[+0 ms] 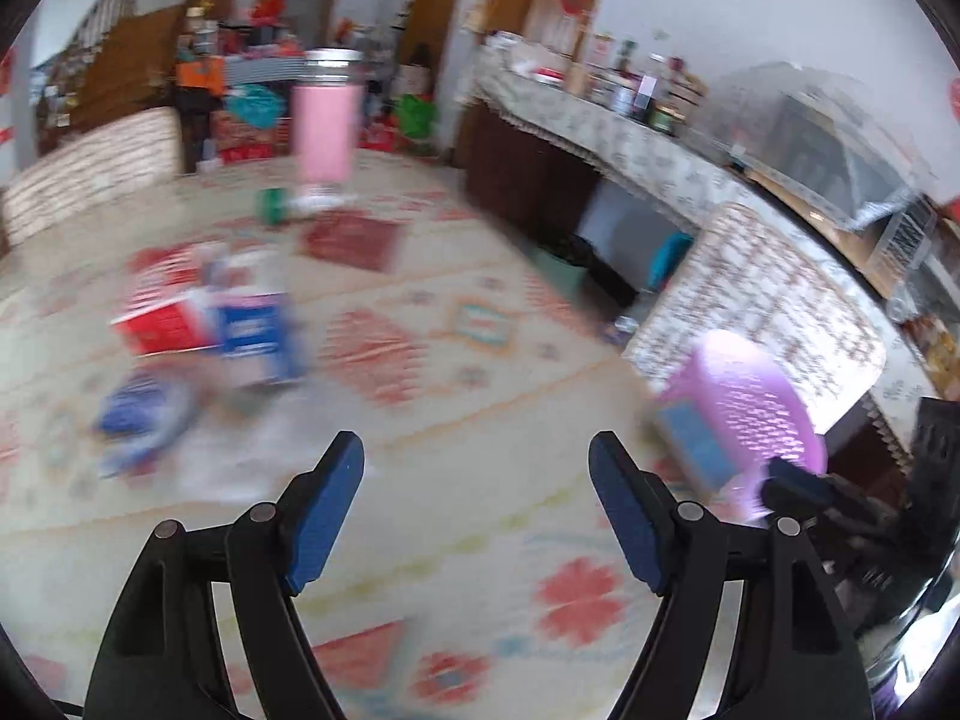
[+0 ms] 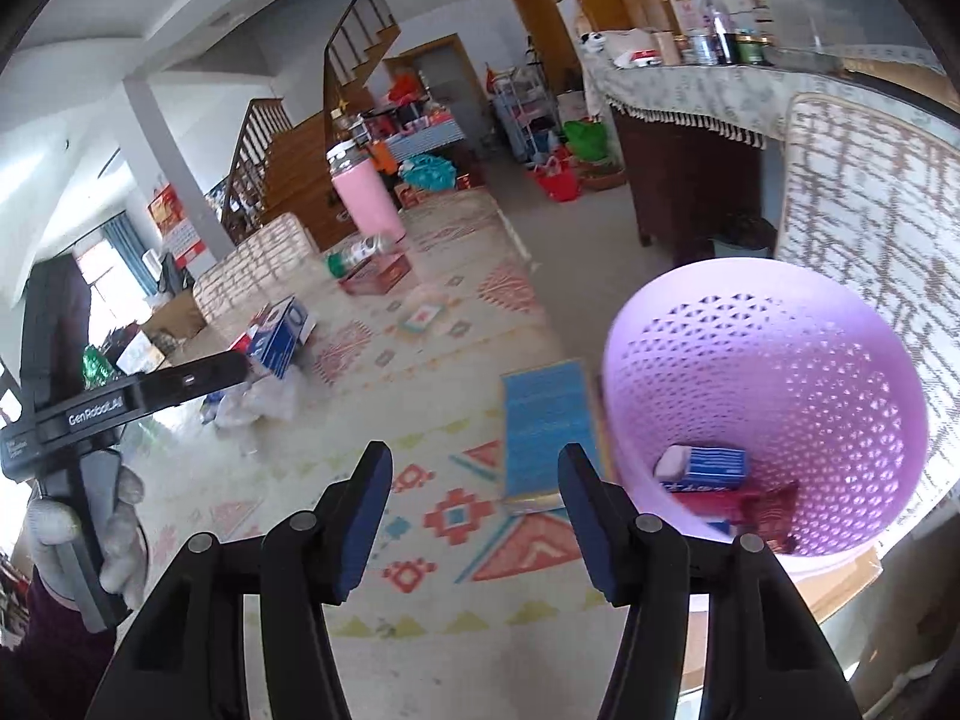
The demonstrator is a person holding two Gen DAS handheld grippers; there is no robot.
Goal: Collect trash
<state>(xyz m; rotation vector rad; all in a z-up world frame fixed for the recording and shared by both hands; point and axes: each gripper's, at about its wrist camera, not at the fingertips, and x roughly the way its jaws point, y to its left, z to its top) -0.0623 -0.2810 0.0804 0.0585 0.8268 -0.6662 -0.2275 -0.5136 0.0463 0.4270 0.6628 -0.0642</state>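
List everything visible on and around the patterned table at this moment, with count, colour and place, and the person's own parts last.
Basket: one, lilac, perforated, at the table's right edge.
Cartons in basket: at least two, blue-white and red, on its bottom.
Flat box: one, blue, lying left of the basket.
Carton: one, blue and white, mid-table on the left.
Crumpled plastic: one clump, clear-white, beside that carton.
Tumbler: one, pink with a silver lid, at the far end.
Red box: one, flat, near the tumbler.
Tablecloth: one, cream with red and teal motifs.
Left gripper: open, empty.
Right gripper: open, empty.
Gloved hand: one, white, holding the left gripper's handle.
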